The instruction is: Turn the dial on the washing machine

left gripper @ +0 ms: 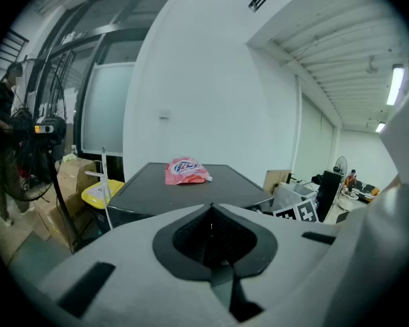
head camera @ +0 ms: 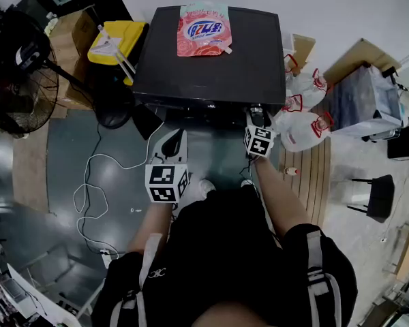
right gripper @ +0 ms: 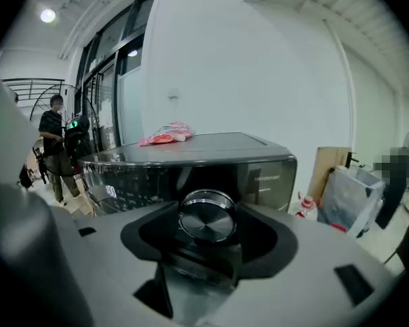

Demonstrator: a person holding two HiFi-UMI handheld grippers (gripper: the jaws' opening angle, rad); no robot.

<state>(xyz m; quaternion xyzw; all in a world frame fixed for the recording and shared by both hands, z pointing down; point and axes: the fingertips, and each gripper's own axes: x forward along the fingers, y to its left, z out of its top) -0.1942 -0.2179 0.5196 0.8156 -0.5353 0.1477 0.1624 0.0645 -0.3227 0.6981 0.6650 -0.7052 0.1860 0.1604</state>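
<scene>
**Washing machine** [head camera: 211,60]: black, front-loading, standing at the far side of the floor against the white wall. A pink detergent pouch [head camera: 204,29] lies on its lid towards the far edge.

**Dial** [right gripper: 206,215]: round, brushed metal, on the near-facing control panel towards its right end. Its axis runs near to far, straight out of the panel towards the person.

**Right gripper** [head camera: 257,118]: the nearer of the two to the dial, reached forward to the right end of the panel and lined up along the dial's axis. The jaws stand apart by about the dial's width, one either side, with the dial centred in the notch between the black pads. They appear to be closed on its rim. Judgement: the grip looks ready, and the turn calls for a roll of the wrist about that near-far axis without pulling off the knob.

**Left gripper** [head camera: 172,142]: held back, near the person and left of the dial, well clear of the panel. Jaws together, nothing between them, pointing over the lid.
</scene>
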